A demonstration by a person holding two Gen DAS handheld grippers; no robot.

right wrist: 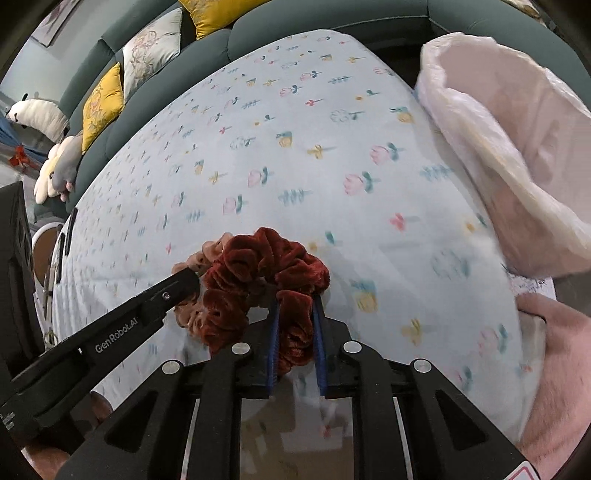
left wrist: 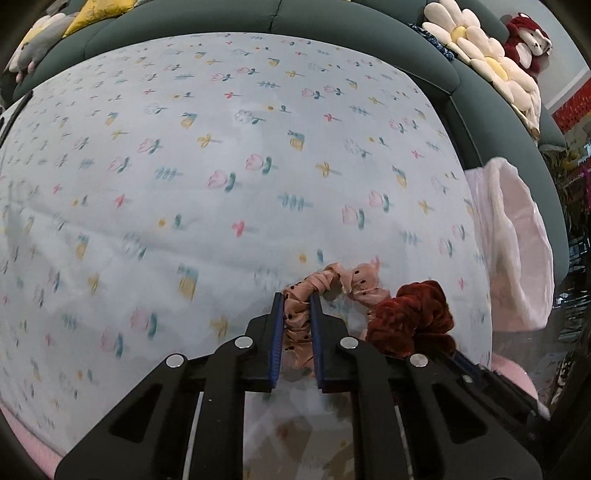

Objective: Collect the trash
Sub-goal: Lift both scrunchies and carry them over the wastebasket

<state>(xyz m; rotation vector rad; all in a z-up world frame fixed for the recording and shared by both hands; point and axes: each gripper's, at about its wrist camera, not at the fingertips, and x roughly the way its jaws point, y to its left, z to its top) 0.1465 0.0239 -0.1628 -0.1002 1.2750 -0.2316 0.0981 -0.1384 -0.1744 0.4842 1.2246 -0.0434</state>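
Two scrunchies are in my grip, one to each hand. My left gripper [left wrist: 297, 299] is pinched narrow on the pink dotted scrunchie [left wrist: 332, 286], and my right gripper [right wrist: 295, 306] is pinched narrow on the dark red velvet scrunchie [right wrist: 258, 273]; both loops dangle past my fingertips, just over the flowered sheet [left wrist: 221, 166], and the two bunch against each other where my hands run side by side.

The step in hand, as I judge it, is the carry to the pink bag [right wrist: 498, 147], which gapes ahead and to the right of my right gripper. To do it well I should keep both pinches firm, since soft fabric can slip, and separate my hands a little so the loops do not snag. I should bring each gripper over the bag's mouth before loosening it.

Between my fingertips and the bag I see only bare sheet. Farther off, the green sofa [left wrist: 258, 22] curves round, with a daisy cushion [left wrist: 480, 55] and a red plush toy [left wrist: 524, 40] ahead to the right, yellow cushions [right wrist: 101, 105] ahead to the left.
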